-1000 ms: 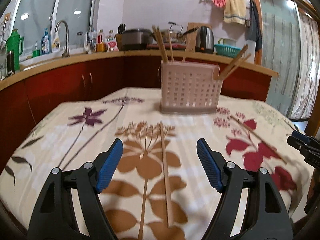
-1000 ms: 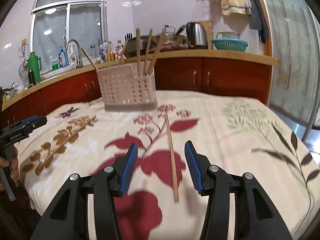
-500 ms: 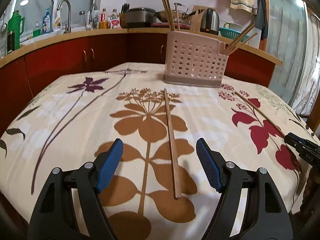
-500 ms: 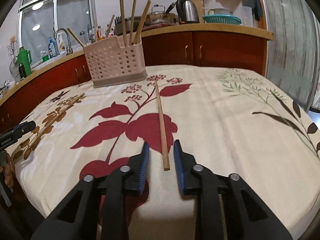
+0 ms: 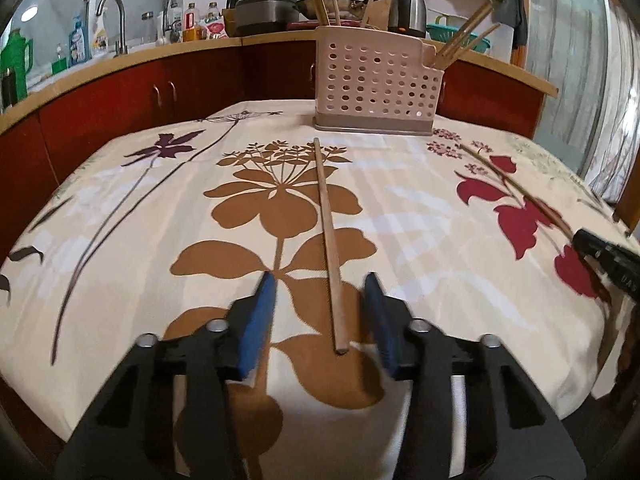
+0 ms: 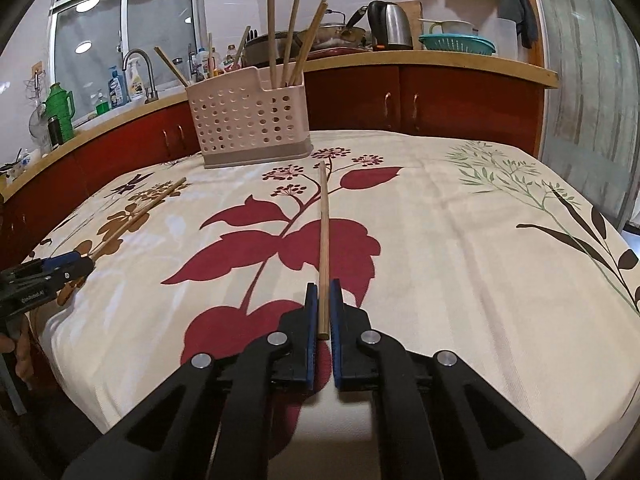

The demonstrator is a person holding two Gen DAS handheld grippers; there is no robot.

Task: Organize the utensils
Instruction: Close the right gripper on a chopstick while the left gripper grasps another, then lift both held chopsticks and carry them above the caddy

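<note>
A wooden chopstick lies on the floral tablecloth and points at the pink perforated utensil holder. Its near end lies between the blue pads of my left gripper, whose jaws are closing; a gap shows on both sides of the stick. In the right wrist view a second chopstick lies on the red flower print, and my right gripper is shut on its near end. The holder has several chopsticks standing in it. The left gripper shows at the far left.
The table's cloth drops off at the near and right edges. Behind it runs a red-cabinet counter with a kettle, a teal colander, pots, bottles and a sink tap. A hand shows at the lower left edge of the right wrist view.
Both grippers sank toward the table. The right jaws closed onto the chopstick's near end. The left jaws narrowed around the other chopstick.
</note>
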